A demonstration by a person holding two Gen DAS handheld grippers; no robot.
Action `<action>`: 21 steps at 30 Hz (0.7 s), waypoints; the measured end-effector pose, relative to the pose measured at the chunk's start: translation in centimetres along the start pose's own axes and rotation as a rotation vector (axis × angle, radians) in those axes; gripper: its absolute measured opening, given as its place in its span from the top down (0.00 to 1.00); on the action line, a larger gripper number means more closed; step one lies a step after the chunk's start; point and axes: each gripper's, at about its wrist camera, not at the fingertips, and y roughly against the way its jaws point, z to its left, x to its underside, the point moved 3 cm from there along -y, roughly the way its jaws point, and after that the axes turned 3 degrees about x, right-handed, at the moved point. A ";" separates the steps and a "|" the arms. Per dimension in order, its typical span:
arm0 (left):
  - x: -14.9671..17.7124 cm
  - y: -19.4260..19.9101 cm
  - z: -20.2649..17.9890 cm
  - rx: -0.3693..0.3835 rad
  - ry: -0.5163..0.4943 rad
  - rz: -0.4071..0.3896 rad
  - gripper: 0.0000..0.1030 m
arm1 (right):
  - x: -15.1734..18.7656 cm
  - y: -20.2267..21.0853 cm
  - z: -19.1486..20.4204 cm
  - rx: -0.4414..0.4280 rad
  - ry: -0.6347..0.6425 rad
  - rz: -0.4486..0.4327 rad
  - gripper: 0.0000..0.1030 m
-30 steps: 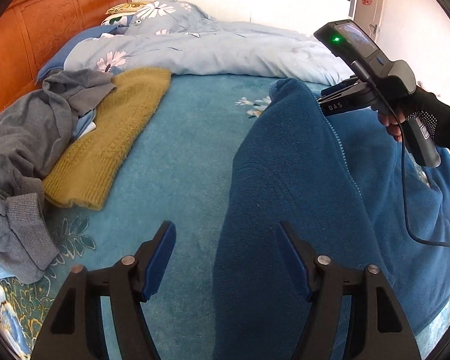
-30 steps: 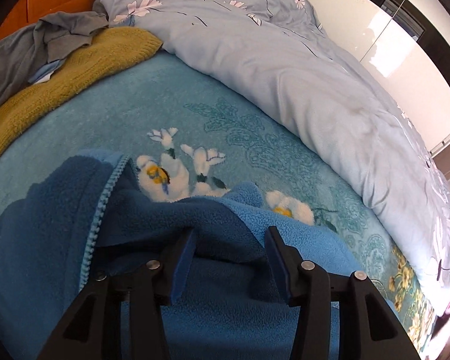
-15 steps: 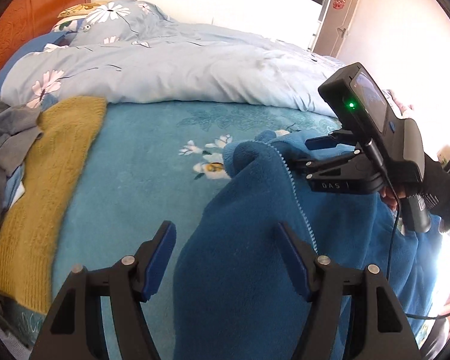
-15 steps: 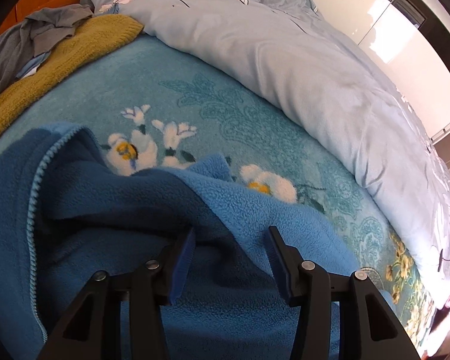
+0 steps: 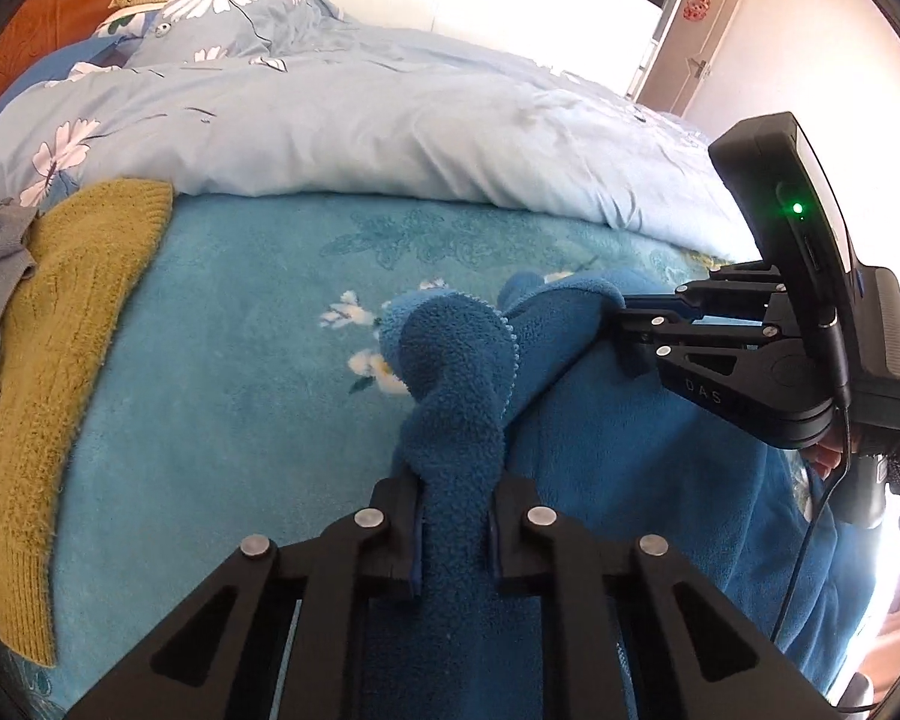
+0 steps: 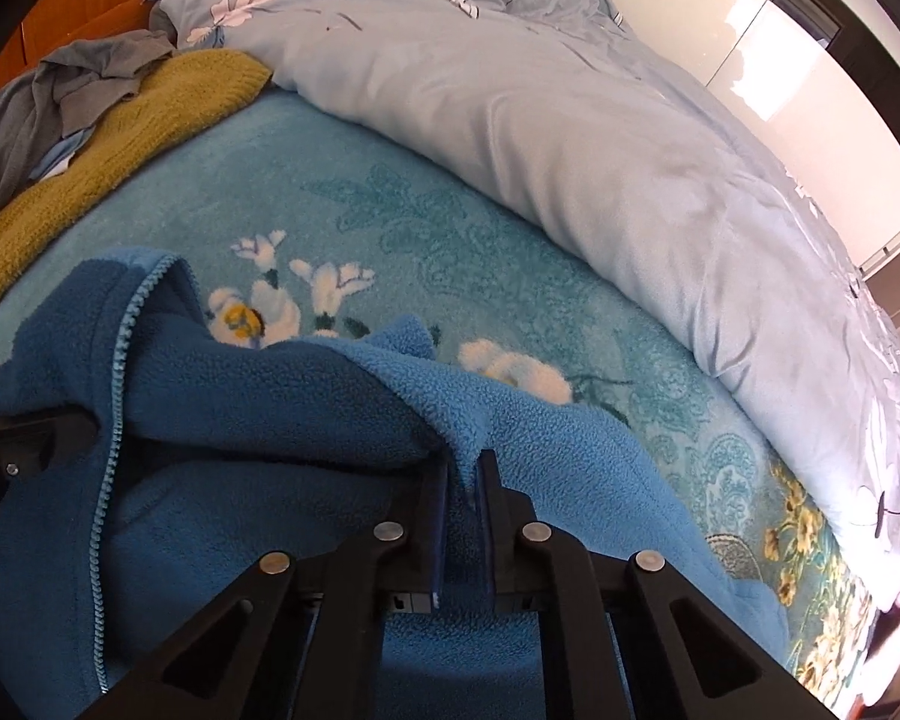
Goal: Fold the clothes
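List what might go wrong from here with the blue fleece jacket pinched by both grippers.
1. The left gripper has just closed on a bunched roll of the blue fleece jacket, so extra layers may lift and spoil the fold.
2. The right gripper, also just closed, pinches only a thin ridge near the edge; it might slip.
3. The open zipper side may flop crooked.

bright daylight | glare blown-out upper right | fisheye-warped edges | sharp
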 end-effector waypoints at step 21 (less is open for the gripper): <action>-3.3 0.9 6.8 -0.067 0.117 -0.031 0.69 | -9.2 -1.4 1.2 0.033 -0.056 -0.084 0.87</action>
